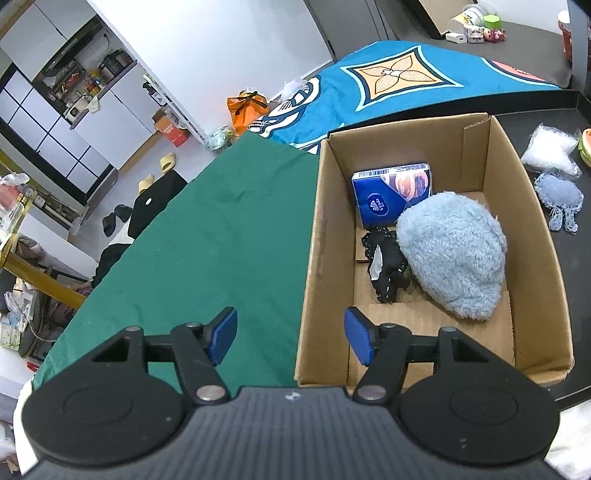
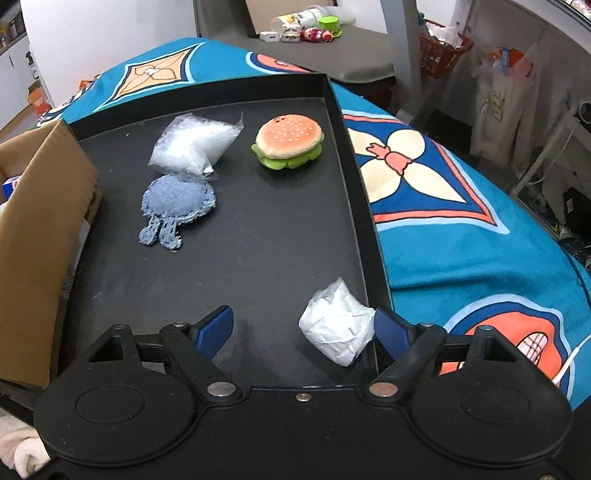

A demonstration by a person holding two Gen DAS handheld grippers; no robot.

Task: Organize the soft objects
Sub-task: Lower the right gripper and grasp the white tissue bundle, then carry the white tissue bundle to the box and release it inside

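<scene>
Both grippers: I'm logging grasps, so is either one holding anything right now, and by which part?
Nothing is held. The left gripper hangs open at the cardboard box. The right gripper is open around the white crumpled wad, not yet gripping it.

Patterned teal blanket (image 2: 461,254); green cloth (image 1: 221,236); orange bag (image 1: 246,107); yellow slippers (image 1: 157,171); red basket (image 2: 445,51); small toys (image 2: 314,31).

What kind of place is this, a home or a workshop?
Most likely a lived-in home: slippers on the floor, kitchen shelves crowded with items, and a patterned blanket spread under the black tray.
</scene>
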